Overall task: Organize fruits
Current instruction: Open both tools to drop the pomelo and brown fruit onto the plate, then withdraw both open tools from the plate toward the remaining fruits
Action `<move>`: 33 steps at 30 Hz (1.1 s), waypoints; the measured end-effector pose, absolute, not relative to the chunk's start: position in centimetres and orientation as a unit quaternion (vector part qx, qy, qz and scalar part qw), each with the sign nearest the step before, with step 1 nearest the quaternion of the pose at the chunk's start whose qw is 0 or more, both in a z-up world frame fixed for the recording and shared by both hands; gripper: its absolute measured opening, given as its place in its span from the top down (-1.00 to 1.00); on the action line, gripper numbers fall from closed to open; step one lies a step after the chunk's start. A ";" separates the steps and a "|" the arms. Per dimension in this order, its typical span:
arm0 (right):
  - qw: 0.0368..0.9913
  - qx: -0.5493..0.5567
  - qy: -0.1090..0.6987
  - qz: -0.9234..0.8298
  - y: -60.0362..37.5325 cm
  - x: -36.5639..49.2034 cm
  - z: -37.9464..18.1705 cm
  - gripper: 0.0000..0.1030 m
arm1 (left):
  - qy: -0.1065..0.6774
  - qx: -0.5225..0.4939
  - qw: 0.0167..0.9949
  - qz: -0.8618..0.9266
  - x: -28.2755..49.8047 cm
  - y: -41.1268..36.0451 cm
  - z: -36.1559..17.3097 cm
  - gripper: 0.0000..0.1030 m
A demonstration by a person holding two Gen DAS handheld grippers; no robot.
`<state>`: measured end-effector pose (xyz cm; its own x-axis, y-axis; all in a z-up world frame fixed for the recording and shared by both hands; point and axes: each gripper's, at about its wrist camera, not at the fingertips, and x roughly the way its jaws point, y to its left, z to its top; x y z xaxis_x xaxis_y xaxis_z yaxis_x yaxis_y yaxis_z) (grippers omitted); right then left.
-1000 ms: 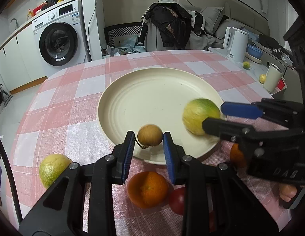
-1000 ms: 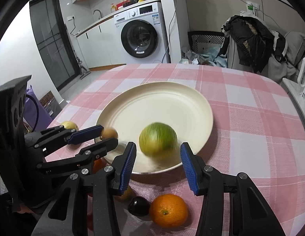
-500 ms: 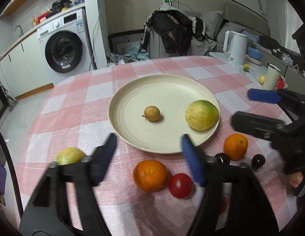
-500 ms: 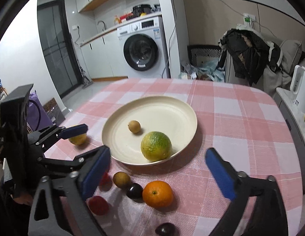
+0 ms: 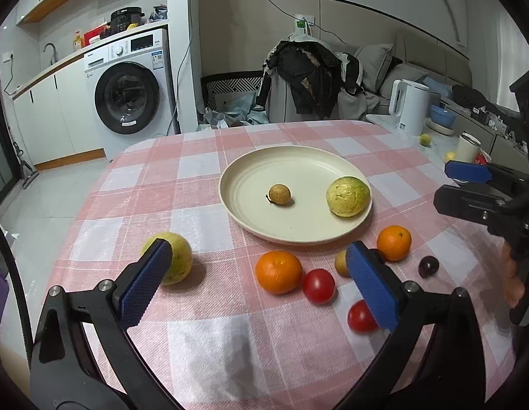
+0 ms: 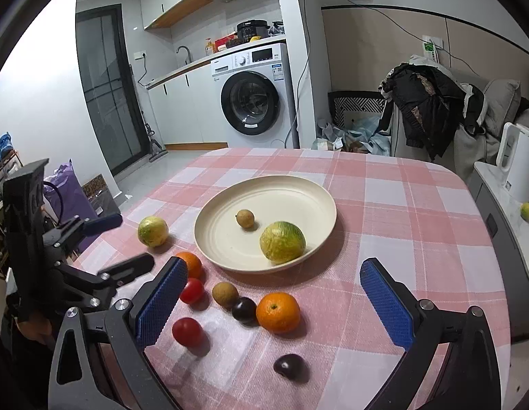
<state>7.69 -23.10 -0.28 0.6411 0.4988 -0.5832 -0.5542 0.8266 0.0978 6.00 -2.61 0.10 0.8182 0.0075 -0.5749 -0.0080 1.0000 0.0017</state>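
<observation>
The left gripper (image 5: 261, 283) hangs above the checked tablecloth (image 5: 203, 328), jaws spread wide and holding nothing. The right gripper (image 6: 274, 302) is likewise spread and empty. On the cream plate (image 6: 298, 191) sit 2 fruits: a small brown one (image 6: 245, 218) near the centre and a large green-yellow one (image 6: 282, 242) at 5 o'clock by the rim. Off the plate, at 9 o'clock, lies another green-yellow fruit (image 6: 153, 231); at 6 o'clock, 2 oranges (image 6: 278, 312), 2 tomatoes (image 6: 186, 331) and dark plums (image 6: 244, 310) are scattered.

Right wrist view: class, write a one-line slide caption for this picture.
Open right gripper above loose fruit; cream plate holds green citrus and small brown fruit.
</observation>
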 end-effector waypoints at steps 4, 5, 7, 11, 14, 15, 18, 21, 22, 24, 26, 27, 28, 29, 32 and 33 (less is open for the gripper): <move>0.905 -0.056 0.313 0.282 -23.4 7.0 -0.5 -1.00 | 0.297 -0.011 0.955 0.010 4.5 -2.2 0.6 -0.97; 0.905 -0.059 0.315 0.280 -23.4 6.9 -0.6 -1.00 | 0.296 -0.013 0.955 0.008 4.1 -2.2 0.7 -0.97; 0.904 -0.062 0.319 0.278 -23.6 6.5 -0.9 -1.00 | 0.295 -0.013 0.955 0.005 3.6 -2.2 0.9 -0.97; 0.898 -0.067 0.335 0.275 -23.7 6.4 -1.6 -1.00 | 0.298 -0.008 0.954 -0.006 2.7 -2.8 1.0 -0.97; 0.897 -0.068 0.342 0.272 -23.8 6.5 -1.9 -1.00 | 0.299 -0.001 0.954 -0.013 2.5 -3.6 1.0 -0.97; 0.897 -0.069 0.343 0.271 -23.8 6.5 -1.9 -1.00 | 0.301 0.002 0.953 -0.015 2.5 -3.9 0.9 -0.97; 0.895 -0.077 0.350 0.267 -24.0 6.6 -2.2 -1.00 | 0.307 0.012 0.951 -0.021 2.4 -4.7 0.7 -0.97; 0.894 -0.092 0.355 0.257 -24.1 6.6 -2.5 -1.00 | 0.318 0.017 0.948 -0.032 2.5 -5.2 0.3 -0.97; 0.894 -0.097 0.354 0.256 -24.1 6.5 -2.6 -1.00 | 0.323 0.019 0.946 -0.036 2.7 -5.4 0.1 -0.97; 0.891 -0.107 0.358 0.256 -24.3 6.4 -3.0 -1.00 | 0.329 0.022 0.943 -0.038 2.9 -5.6 -0.2 -0.97; 0.888 -0.113 0.365 0.257 -24.3 6.4 -3.3 -1.00 | 0.339 0.022 0.940 -0.041 3.3 -5.7 -0.5 -0.97; 0.886 -0.119 0.369 0.256 -24.2 6.5 -3.5 -1.00 | 0.342 0.021 0.939 -0.043 3.3 -5.7 -0.6 -0.97; 0.884 -0.123 0.373 0.254 -24.2 6.6 -3.7 -1.00 | 0.345 0.020 0.938 -0.044 3.4 -5.7 -0.8 -0.97; 0.882 -0.126 0.377 0.251 -24.1 6.6 -3.9 -1.00 | 0.346 0.019 0.937 -0.044 3.4 -5.7 -0.8 -0.97; 0.876 -0.131 0.389 0.252 -24.1 6.8 -4.5 -1.00 | 0.349 0.019 0.936 -0.049 3.5 -5.8 -1.1 -0.97; 0.875 -0.132 0.392 0.252 -24.1 6.9 -4.7 -1.00 | 0.351 0.019 0.935 -0.052 3.6 -5.9 -1.1 -0.97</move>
<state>6.86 -24.11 -4.66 0.5659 0.3362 -0.7528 -0.5440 0.8384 -0.0345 3.60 -5.88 -1.13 0.7486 -0.0841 -0.6577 0.1108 0.9938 -0.0010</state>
